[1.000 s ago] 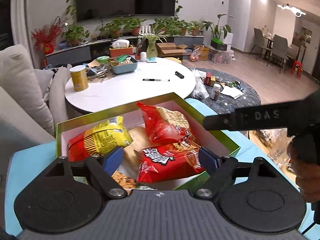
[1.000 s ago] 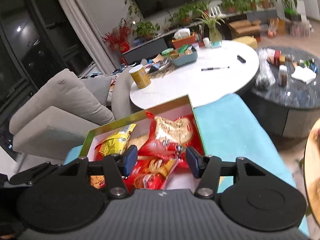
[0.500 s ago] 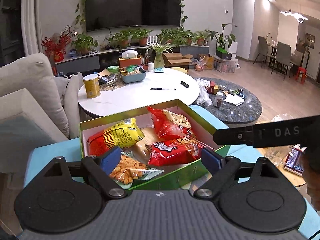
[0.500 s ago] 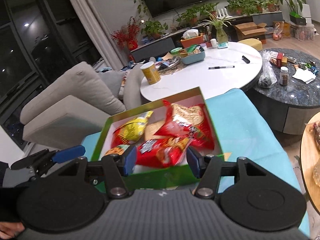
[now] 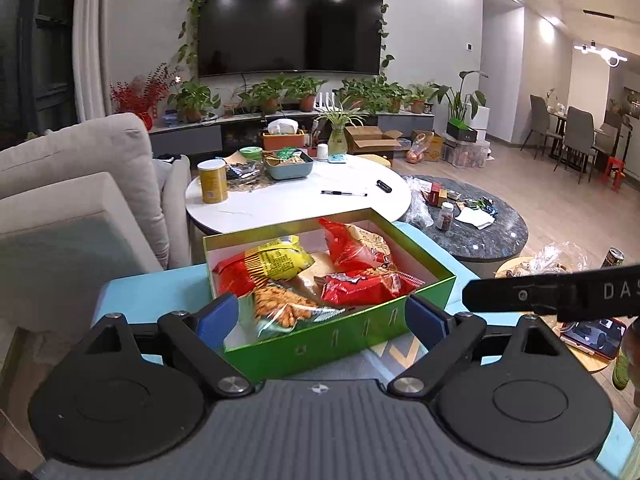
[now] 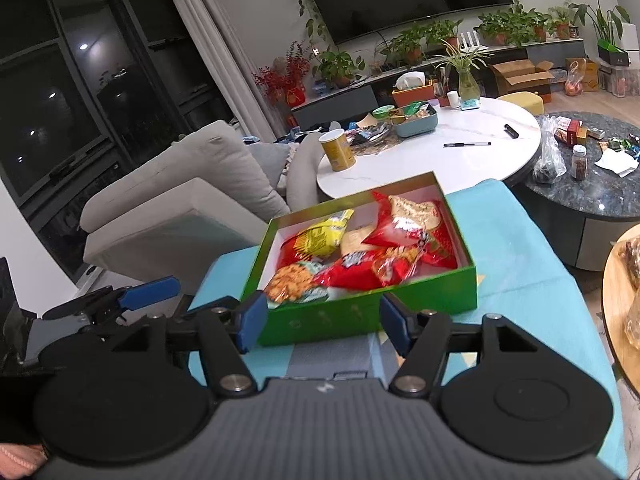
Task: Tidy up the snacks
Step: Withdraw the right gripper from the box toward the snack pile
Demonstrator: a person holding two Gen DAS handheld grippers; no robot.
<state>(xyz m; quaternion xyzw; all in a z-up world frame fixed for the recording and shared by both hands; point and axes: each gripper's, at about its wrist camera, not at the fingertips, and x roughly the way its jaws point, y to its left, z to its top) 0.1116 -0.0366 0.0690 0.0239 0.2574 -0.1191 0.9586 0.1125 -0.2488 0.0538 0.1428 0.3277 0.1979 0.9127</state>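
A green box (image 5: pixel 340 336) sits on a teal surface (image 5: pixel 152 296), holding a yellow-and-red bag (image 5: pixel 276 264), two red bags (image 5: pixel 362 284) and a clear pack of orange snacks (image 5: pixel 286 308). My left gripper (image 5: pixel 322 318) hangs short of the box's near wall, jaws wide and still opening, with nothing held. In the right wrist view the same box (image 6: pixel 432 296) lies ahead of my right gripper (image 6: pixel 323 322), whose jaws are opening and empty. The left gripper's blue finger (image 6: pixel 148 291) shows at lower left there. The right gripper's black arm (image 5: pixel 560 292) crosses the left view.
Behind the box stands a white round table (image 5: pixel 296 204) with a yellow can (image 5: pixel 213 182), a pen and a blue tray. A dark marble table (image 5: pixel 484 232) lies to the right, a grey sofa (image 5: pixel 72 208) to the left. A wooden round table (image 6: pixel 622 280) holds bags and a phone (image 5: pixel 592 334).
Both grippers have drawn back and up from over the box, so its green near wall now shows. The jaws of both stand wider than before.
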